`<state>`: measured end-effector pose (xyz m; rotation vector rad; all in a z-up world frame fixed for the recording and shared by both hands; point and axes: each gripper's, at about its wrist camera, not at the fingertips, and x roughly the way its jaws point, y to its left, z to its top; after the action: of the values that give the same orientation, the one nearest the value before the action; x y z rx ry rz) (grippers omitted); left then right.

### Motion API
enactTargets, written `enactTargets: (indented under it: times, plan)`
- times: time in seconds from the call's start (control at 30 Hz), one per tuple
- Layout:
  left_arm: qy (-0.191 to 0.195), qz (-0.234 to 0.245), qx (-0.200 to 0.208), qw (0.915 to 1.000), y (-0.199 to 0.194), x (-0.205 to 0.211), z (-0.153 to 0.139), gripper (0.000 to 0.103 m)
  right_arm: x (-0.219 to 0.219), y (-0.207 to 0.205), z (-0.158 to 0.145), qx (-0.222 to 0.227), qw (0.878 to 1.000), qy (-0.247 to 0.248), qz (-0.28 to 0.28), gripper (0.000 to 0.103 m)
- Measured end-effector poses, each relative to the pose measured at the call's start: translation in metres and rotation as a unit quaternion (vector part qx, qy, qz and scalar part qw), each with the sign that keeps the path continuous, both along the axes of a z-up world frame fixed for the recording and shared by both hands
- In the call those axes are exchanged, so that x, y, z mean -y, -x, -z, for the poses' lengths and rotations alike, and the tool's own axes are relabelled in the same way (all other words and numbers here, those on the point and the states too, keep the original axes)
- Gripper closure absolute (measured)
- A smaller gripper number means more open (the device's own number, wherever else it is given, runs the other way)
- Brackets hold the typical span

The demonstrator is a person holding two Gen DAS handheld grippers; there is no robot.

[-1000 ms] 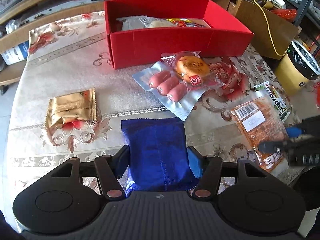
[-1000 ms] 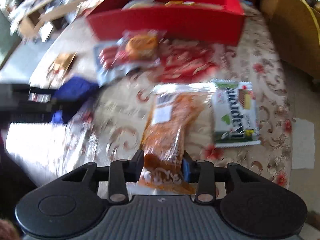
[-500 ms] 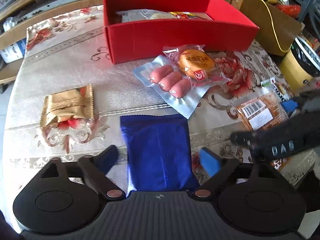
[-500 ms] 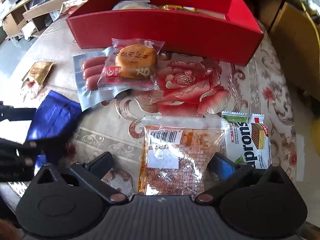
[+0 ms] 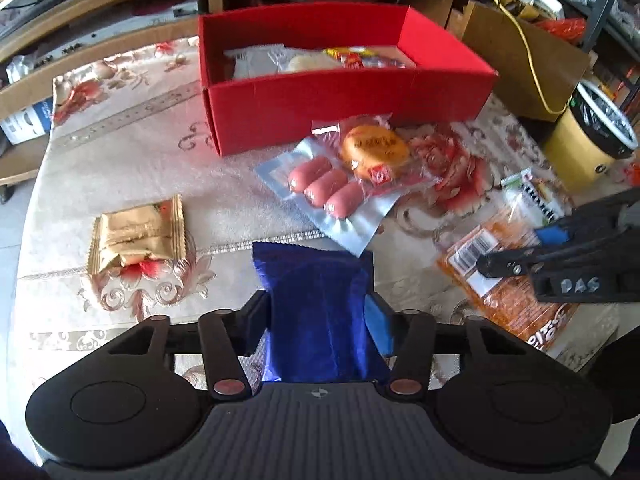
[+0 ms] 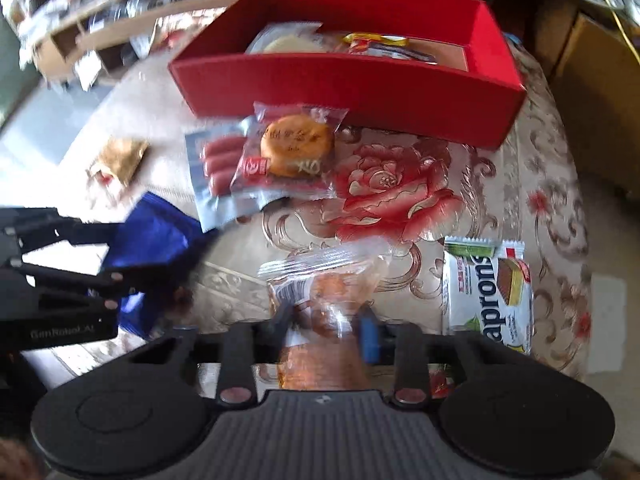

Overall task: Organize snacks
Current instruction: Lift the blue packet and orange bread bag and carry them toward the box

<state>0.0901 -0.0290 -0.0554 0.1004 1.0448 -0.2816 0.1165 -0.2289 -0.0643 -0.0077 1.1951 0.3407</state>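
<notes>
A blue packet [image 5: 320, 280] lies on the flowered tablecloth, and my left gripper [image 5: 318, 320] is shut on its near end, pads pressing both sides. My right gripper [image 6: 324, 326] has an orange snack packet [image 6: 328, 292] between its jaws. They are closing and the pads pinch it, so its clear top crumples. The left wrist view shows the right gripper [image 5: 520, 250] over that orange packet [image 5: 504, 304]. The open red box [image 5: 344, 108] at the back holds several snacks. The right wrist view has the left gripper [image 6: 120, 252] on the blue packet [image 6: 156, 232].
A sausage pack [image 5: 320, 188] and a round cake pack [image 5: 374, 148] overlap before the box. A gold packet [image 5: 136, 232] lies at left, a white wafer pack [image 6: 488, 292] at right. Beyond the table's right edge stand a yellow bin [image 5: 588, 140] and a cardboard box [image 5: 520, 52].
Both grippers opened wide half a second ago and have since closed, the left on the blue packet, the right on the orange packet, whose top has bunched up.
</notes>
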Motion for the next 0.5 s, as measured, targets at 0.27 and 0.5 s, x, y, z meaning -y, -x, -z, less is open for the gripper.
enactTargets:
  times: [0.27,0.5]
  plan:
    - [0.015,-0.010,-0.018,0.9997,-0.004,-0.004,0.007,0.060,0.003,0.009,-0.003,0.004,1.000,-0.017,-0.002,0.063]
    - [0.006,-0.015,-0.024,0.9996,-0.002,0.005,0.012,0.022,0.011,0.008,-0.004,0.009,0.999,-0.037,0.008,0.063]
